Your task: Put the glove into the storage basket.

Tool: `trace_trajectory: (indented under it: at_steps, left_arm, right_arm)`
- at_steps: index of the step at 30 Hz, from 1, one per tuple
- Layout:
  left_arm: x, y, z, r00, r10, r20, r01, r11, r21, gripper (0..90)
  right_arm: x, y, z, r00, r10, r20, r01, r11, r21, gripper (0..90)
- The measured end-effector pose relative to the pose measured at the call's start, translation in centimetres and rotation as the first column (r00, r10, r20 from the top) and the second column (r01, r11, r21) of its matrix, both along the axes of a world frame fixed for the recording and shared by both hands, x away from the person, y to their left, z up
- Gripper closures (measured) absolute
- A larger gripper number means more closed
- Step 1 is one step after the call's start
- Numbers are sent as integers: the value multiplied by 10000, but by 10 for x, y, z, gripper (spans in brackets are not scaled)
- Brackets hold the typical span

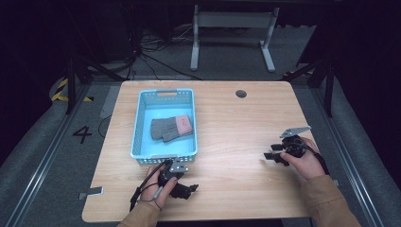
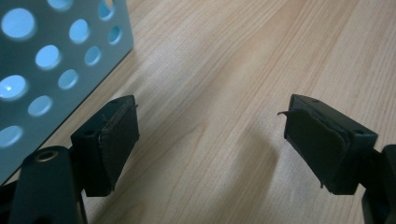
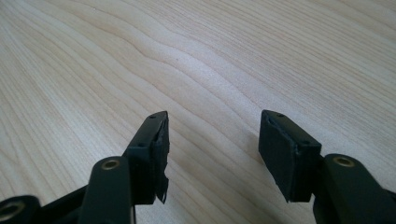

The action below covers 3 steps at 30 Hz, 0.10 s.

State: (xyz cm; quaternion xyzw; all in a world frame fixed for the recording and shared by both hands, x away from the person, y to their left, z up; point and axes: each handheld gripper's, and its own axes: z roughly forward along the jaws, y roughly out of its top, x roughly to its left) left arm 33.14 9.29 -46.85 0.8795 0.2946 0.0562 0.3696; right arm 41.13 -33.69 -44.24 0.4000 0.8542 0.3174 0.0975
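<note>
Toward the upper left of the high view, a pair of grey knitted gloves with a pink cuff [image 1: 170, 127] lies flat inside the light blue perforated plastic basket [image 1: 140, 124], which sits on the pale wooden counter [image 1: 236, 127]. Judging by that, the placing looks done and little seems left beyond drawing the hands back. Low in that frame, just below the basket's near wall, the left hand-held gripper [image 1: 188, 189] rests over bare wood, released, nothing between its jaws. At the right of the frame, well apart from the basket, the right hand-held gripper [image 1: 269, 156] is likewise released and empty, its black jaws spread above the bare grain.
</note>
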Motion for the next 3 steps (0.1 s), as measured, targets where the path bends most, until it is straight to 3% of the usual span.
trace_trajectory:
  at_steps: [3]
  left_arm:
    - [0, 0, -1, 9999, 46, 109, -46, 10000, 18, 178]
  right_arm:
    - [1, 0, 0, 10000, -37, 43, 37, 10000, -14, 440]
